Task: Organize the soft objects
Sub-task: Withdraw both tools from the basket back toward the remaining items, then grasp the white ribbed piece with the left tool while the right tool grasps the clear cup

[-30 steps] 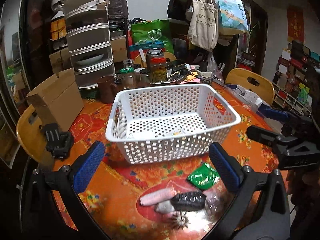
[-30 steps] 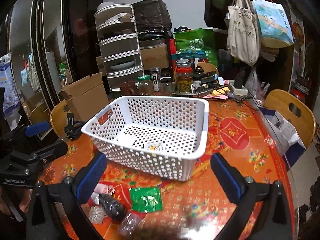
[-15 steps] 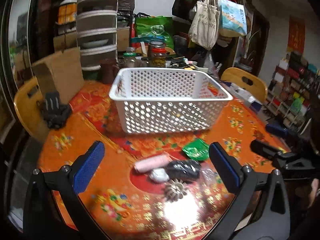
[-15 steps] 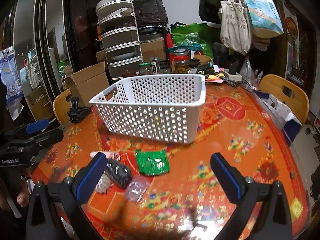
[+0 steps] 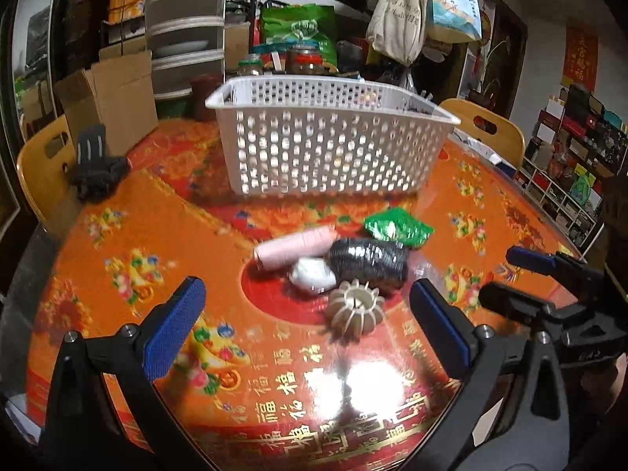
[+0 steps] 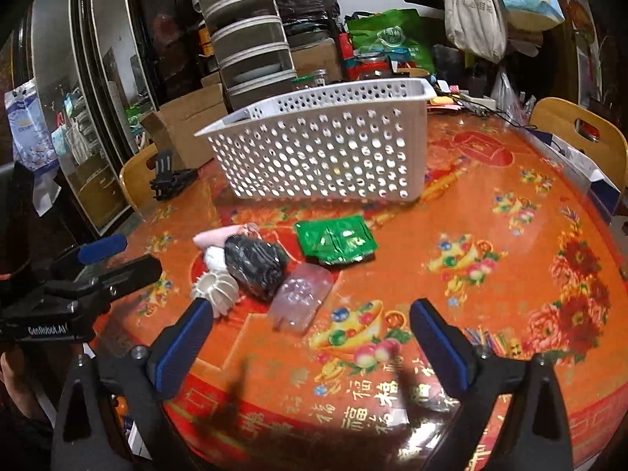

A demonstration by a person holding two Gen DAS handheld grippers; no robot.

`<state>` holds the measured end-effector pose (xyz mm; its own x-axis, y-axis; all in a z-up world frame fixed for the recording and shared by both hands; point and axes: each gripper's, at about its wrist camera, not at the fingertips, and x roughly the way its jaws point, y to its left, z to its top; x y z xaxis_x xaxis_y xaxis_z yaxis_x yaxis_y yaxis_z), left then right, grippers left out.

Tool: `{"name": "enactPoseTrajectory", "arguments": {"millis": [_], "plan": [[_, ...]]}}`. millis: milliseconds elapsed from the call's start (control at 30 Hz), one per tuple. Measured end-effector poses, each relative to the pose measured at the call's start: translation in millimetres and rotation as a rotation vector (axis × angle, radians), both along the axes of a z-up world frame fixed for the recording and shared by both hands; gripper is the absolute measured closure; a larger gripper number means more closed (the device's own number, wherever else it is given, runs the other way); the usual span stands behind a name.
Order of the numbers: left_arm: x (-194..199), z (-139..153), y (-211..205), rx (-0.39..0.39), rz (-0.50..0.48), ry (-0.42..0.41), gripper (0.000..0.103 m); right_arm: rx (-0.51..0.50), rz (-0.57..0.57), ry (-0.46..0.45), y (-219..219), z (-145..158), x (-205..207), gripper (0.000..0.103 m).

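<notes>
I'm over a round table (image 6: 510,259) with a glossy red-orange cloth, in a cluttered room. From the left: one cardboard box (image 5: 114,94), one stack of drawers (image 5: 184,35), one white perforated basket (image 5: 329,141), hanging tote bags, two wooden chairs. Six soft things cluster just before the basket: one pink roll (image 5: 292,249), one white wad (image 5: 312,272), one ribbed cream piece (image 5: 355,308), one black bundle (image 5: 369,261), one clear bag (image 6: 300,300), one green packet (image 6: 335,239). My left gripper (image 5: 306,331) and right gripper (image 6: 310,339) both gape wide, holding nothing.
</notes>
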<state>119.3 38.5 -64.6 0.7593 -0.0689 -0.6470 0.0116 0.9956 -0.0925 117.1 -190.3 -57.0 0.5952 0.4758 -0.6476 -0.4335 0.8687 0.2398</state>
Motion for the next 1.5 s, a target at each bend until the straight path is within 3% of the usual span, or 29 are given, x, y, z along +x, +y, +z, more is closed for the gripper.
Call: {"name": "enactPoseTrajectory", "arguments": {"millis": [200, 467, 967, 1200, 1500], "plan": [[3.3, -23.5, -3.9, 0.002, -0.038, 0.011, 0.001, -0.02, 0.031, 0.03, 14.7, -13.2, 2.8, 0.022], [9.5, -42.6, -10.4, 0.026, -0.06, 0.04, 0.013, -0.044, 0.053, 0.063, 32.5, -24.5, 9.6, 0.034], [22.0, -56.6, -18.9, 0.036, -0.086, 0.085, 0.027, -0.078, 0.055, 0.087, 45.6, -30.6, 25.2, 0.054], [25.0, -56.8, -28.0, 0.043, -0.099, 0.091, 0.027, -0.098, 0.041, 0.084, 40.0, -31.3, 27.4, 0.073], [27.8, -58.7, -36.4, 0.054, -0.112, 0.09, 0.036, -0.093, 0.025, 0.069, 27.4, -32.1, 21.6, 0.074]]}}
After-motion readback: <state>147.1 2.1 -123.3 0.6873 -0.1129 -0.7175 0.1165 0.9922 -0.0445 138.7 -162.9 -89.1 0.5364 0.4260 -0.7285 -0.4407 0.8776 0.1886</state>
